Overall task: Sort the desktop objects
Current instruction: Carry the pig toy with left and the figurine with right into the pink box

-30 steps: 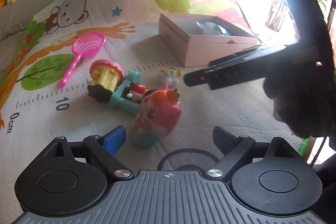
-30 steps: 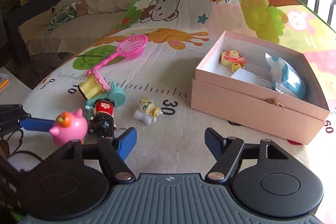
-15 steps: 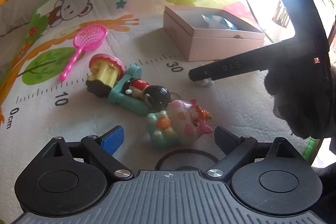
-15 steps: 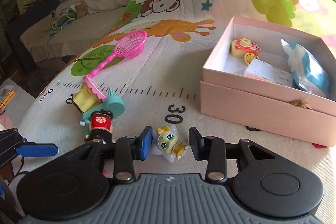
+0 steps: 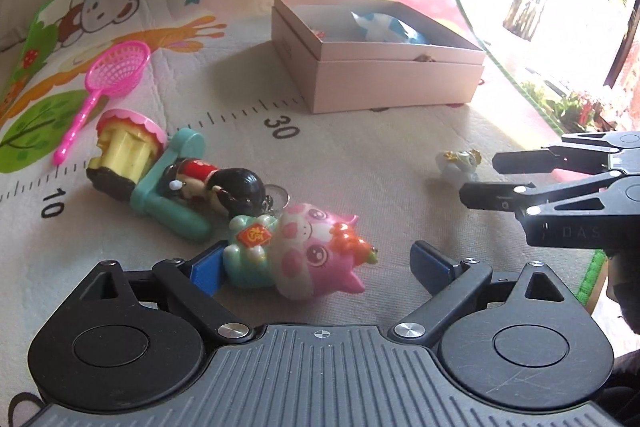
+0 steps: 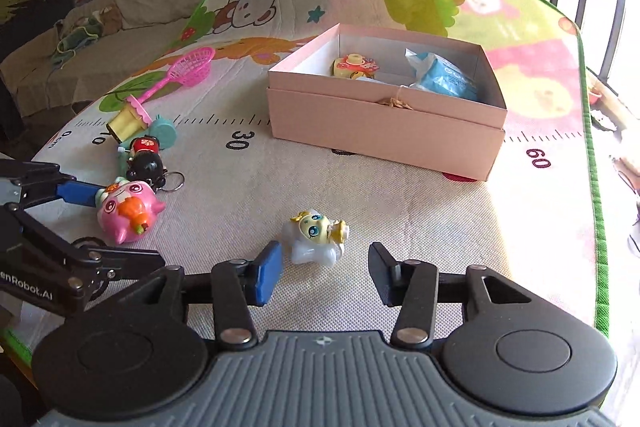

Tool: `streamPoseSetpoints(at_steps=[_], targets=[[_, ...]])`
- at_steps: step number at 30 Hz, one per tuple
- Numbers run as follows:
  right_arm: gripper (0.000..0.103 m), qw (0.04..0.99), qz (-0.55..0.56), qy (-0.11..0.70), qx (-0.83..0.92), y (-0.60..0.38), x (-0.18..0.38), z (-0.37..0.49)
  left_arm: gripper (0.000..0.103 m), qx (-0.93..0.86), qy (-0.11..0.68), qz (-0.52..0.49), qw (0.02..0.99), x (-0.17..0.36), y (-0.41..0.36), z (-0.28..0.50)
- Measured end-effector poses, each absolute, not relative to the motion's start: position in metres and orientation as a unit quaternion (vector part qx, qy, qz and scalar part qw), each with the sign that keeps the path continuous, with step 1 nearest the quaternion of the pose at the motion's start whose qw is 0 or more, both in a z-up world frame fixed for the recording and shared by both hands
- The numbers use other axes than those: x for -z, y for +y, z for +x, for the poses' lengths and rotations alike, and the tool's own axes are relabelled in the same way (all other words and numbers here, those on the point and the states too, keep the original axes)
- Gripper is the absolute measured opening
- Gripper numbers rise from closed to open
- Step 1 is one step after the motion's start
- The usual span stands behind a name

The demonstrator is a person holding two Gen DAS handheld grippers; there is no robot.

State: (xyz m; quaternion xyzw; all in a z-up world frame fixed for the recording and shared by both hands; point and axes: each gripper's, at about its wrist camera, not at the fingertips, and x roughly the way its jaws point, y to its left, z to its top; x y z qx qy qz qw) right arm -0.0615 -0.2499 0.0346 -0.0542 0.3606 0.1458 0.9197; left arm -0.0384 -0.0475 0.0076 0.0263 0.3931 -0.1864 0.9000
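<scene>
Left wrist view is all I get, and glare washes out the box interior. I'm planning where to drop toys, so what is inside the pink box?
Observer: In the right wrist view, the pink box holds a yellow-and-red toy towards its back left, next to the blue packet.
Operator: Has the right hand-held gripper closed on the small white figure? I only see it side-on.
Observer: No, it is open. The figure lies on the mat between the fingers. It sits close to the blue-padded one, with a clear gap to the other.
</scene>
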Motion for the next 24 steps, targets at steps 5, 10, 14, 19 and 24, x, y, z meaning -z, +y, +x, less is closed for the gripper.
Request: streamPoseSetpoints(at_steps=[5,10,14,19,24], targets=[[0.061,0.923,-0.065,0.351,-0.143,-0.248,-0.032,-0.061,0.085,0.164,0.388,0.039,0.906,-0.007,-0.052,-0.035],[0.061,0.923,-0.048,0.353,-0.143,-0.244,-0.029,-0.047,0.077,0.161,0.384,0.040,0.908,-0.009,-0.046,-0.038],[0.038,0.914,-0.061,0.370,-0.156,-0.236,-0.028,-0.043,0.074,0.167,0.375,0.063,0.910,-0.013,-0.045,-0.050],[0.038,0.903,-0.067,0.375,-0.198,-0.245,-0.053,-0.061,0.073,0.212,0.334,0.086,0.914,-0.053,-0.043,-0.069],[0.038,0.946,-0.040,0.264,-0.182,-0.288,-0.149,-0.068,0.073,0.218,0.210,0.110,0.947,-0.124,-0.055,-0.048]])
